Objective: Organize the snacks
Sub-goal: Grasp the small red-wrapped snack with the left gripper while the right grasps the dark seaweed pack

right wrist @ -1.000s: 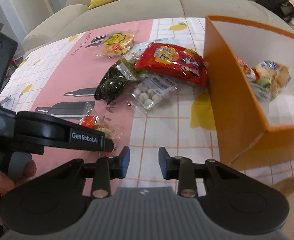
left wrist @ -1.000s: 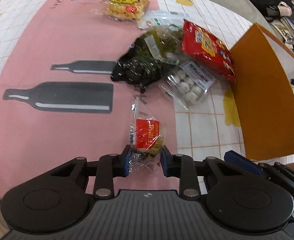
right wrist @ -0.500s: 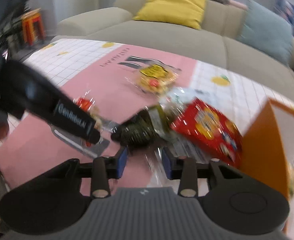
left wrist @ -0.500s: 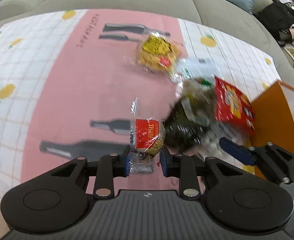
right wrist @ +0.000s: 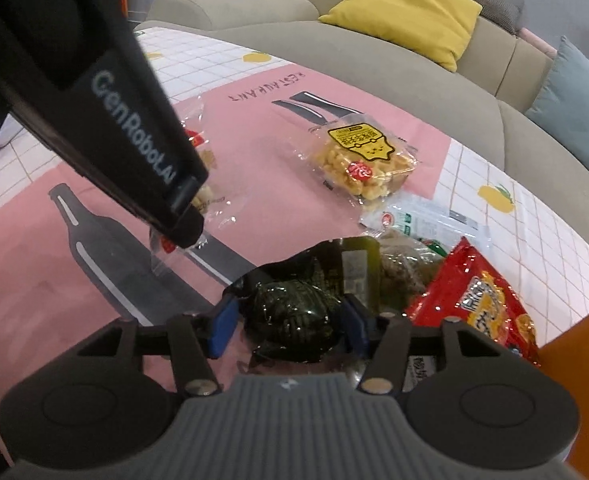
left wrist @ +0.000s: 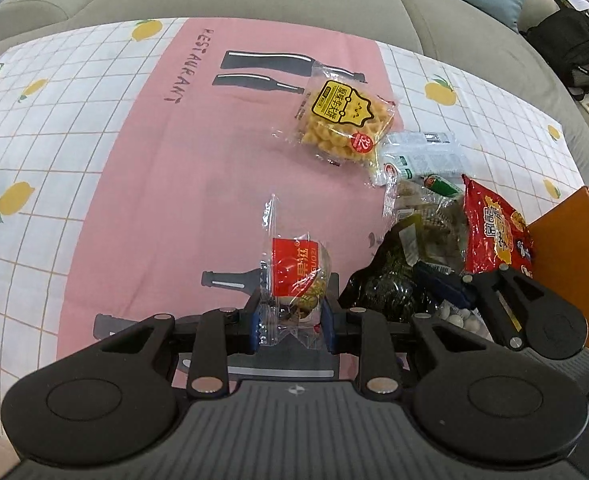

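Observation:
My left gripper (left wrist: 292,312) is shut on a clear-wrapped snack with a red label (left wrist: 294,272), held above the pink tablecloth. In the right wrist view that gripper's black finger (right wrist: 134,132) crosses the upper left, with the same snack (right wrist: 202,160) behind it. My right gripper (right wrist: 290,320) straddles a dark green packet (right wrist: 290,312) on the table. Its jaws are opening and the pads stand beside the packet without pressing it. The left wrist view shows the right gripper's blue fingertip (left wrist: 442,284) over the dark packet (left wrist: 386,284).
A yellow waffle pack (left wrist: 342,120) lies further back. A white-green pack (left wrist: 418,156), a red bag (left wrist: 494,232) and a packet of white balls (left wrist: 462,320) crowd the dark packet. An orange box (left wrist: 566,256) stands at right. A sofa with cushions runs behind the table.
The left gripper rose with the red-label snack, and its view tilted up. The right gripper swung from beside the orange box over to the dark packet, and its jaws widened.

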`<move>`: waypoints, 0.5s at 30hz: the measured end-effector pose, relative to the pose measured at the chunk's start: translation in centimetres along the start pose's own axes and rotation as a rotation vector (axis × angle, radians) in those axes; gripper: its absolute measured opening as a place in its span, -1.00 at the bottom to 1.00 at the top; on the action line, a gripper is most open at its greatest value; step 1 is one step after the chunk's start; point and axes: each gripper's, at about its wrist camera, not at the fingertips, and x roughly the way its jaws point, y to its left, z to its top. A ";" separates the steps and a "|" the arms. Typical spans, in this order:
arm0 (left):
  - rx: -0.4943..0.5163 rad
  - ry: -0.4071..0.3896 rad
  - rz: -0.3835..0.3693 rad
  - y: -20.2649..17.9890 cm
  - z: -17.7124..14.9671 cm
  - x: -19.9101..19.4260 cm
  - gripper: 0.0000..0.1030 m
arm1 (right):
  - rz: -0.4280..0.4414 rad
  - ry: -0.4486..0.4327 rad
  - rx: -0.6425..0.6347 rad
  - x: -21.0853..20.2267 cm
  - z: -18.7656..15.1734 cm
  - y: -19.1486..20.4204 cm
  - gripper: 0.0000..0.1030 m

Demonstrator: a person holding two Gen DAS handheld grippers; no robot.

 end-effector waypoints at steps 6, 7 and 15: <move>-0.008 0.000 -0.006 0.0 -0.2 -0.3 -0.39 | 0.007 -0.017 0.008 0.1 -0.4 0.1 0.16; -0.009 -0.004 -0.006 0.0 -0.3 -0.6 -0.39 | 0.011 -0.016 0.013 0.2 -0.3 0.0 0.16; -0.013 -0.040 0.001 -0.1 -0.8 -3.0 -0.39 | 0.071 0.021 0.114 1.1 0.4 -1.4 -0.06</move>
